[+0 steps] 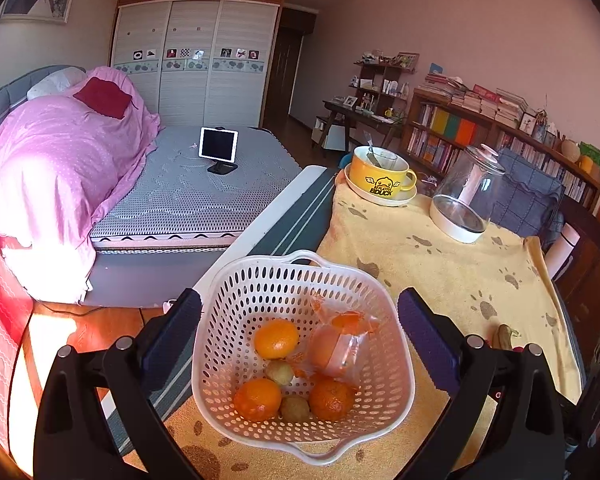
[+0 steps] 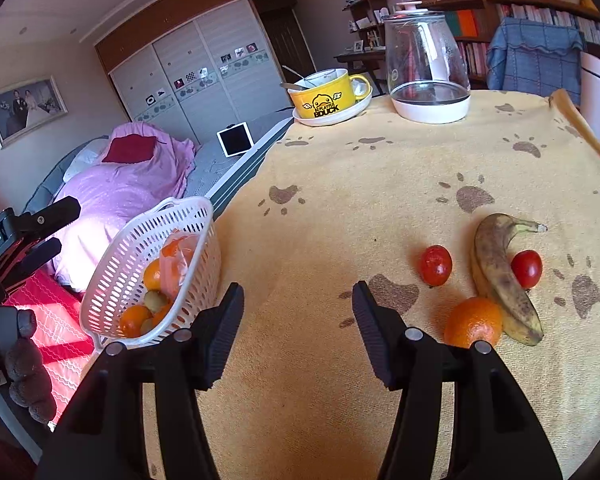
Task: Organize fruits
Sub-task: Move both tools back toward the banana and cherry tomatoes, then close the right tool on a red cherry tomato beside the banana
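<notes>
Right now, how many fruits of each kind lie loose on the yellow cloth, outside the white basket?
Tomatoes: 2, one left of the banana, one right of it, at its inner curve.
Banana: 1, brown-spotted.
Orange: 1, at the banana's near end.
Total: 4 fruits on the yellow cloth.

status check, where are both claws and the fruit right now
Left claw open over white perforated plastic basket. Right claw open, empty. Loose orange, spotted banana, two red tomatoes on yellow paw-print cloth. Path clear.
</notes>
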